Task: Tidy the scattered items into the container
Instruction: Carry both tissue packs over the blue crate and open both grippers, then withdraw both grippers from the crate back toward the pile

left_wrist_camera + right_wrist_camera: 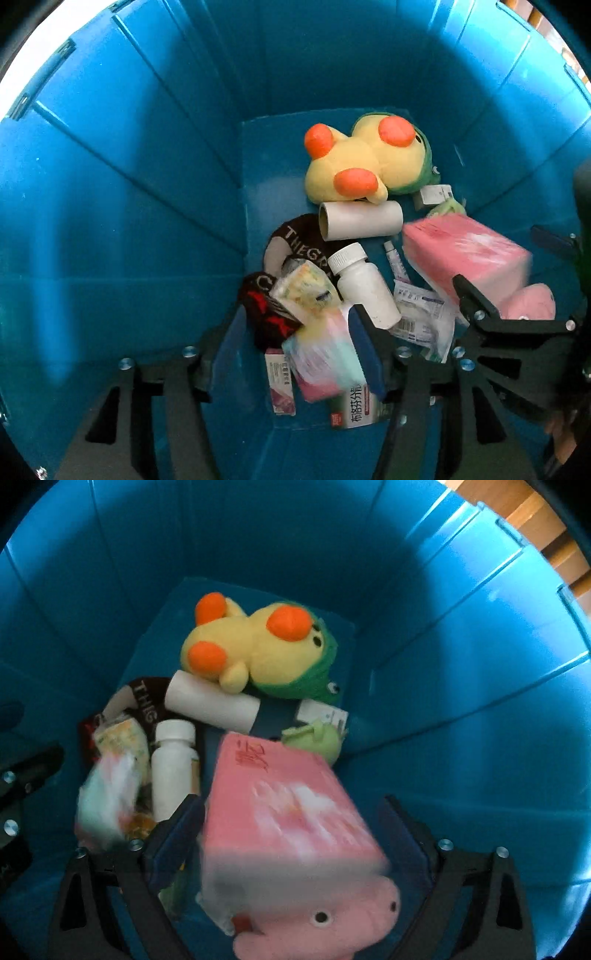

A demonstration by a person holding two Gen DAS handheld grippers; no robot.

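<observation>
Both grippers reach down into a deep blue bin [129, 177]. My left gripper [295, 343] is open; a blurred pastel packet [325, 354] lies between its fingers, loose among the pile. My right gripper [295, 834] is open around a blurred pink tissue pack [288, 805], which is not clamped and sits over a pink plush pig [317, 919]. The pink pack also shows in the left wrist view [465, 254], with the right gripper [509, 321] beside it.
On the bin floor lie a yellow plush duck [354, 162], a cardboard tube [360, 221], a white bottle [364, 284], a dark sock [295, 240], a snack packet [303, 288], medicine boxes [358, 410] and a green toy [317, 738]. The bin walls [461, 686] enclose all sides.
</observation>
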